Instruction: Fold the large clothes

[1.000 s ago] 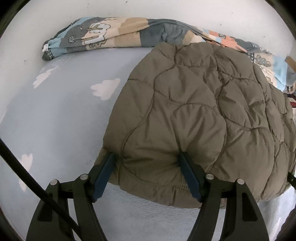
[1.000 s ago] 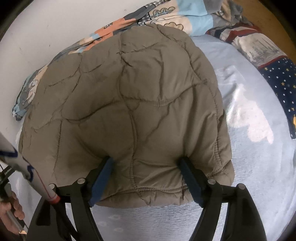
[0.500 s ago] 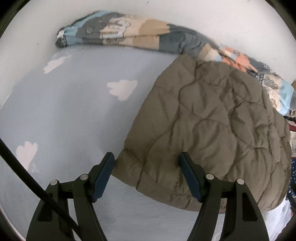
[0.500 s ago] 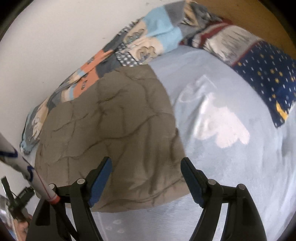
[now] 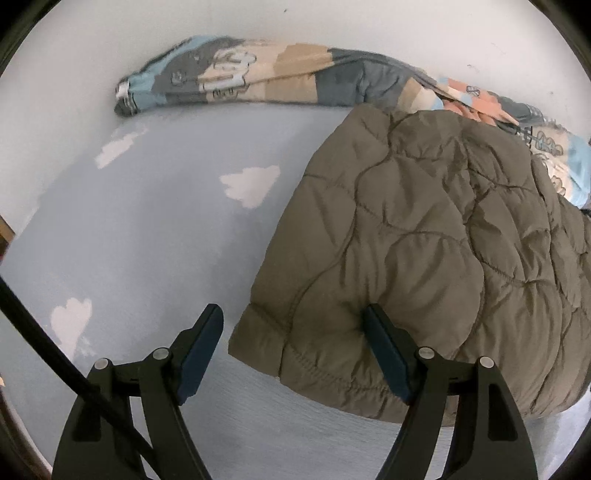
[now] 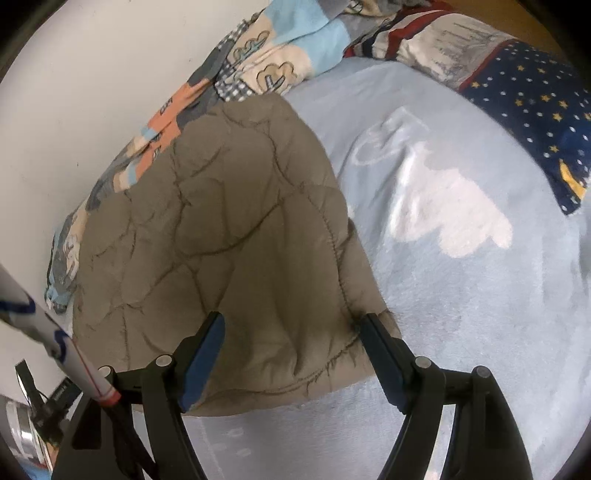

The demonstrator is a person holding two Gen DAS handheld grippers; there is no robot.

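One jacket point(image 5: 436, 254), olive and quilted, lies folded into a puffy block on the bed point(image 5: 147, 240), its far edge up against the patterned quilt point(image 5: 258, 79) that runs along the wall point(image 5: 295, 26). We read its long axis as running from our left gripper point(image 5: 291, 339) across to our right gripper point(image 6: 291, 339), with the near hem facing both of us.

At the left gripper the fingers point(image 5: 201, 347) stand wide apart and hold nothing; the jacket's near left corner sits between them, and the inner finger overlaps the hem, though we cannot tell whether it presses into the padding or hovers just above. At the right gripper the fingers point(image 6: 380, 354) are likewise spread wide and empty, straddling the near right corner, with the outer finger at the stitched side seam.

So the jacket lies straight ahead of both pairs of fingers, each arm nearest its own corner, neither clearly closer. We judge the fold looks close to finished, and any further fold would mean closing on these two corners and carrying them away from us toward the quilt.

Beyond the right corner the bed's pale blue sheet with white clouds stretches to a starry navy pillow point(image 6: 532, 107). A white pole point(image 6: 55, 343) crosses the right view's lower left.
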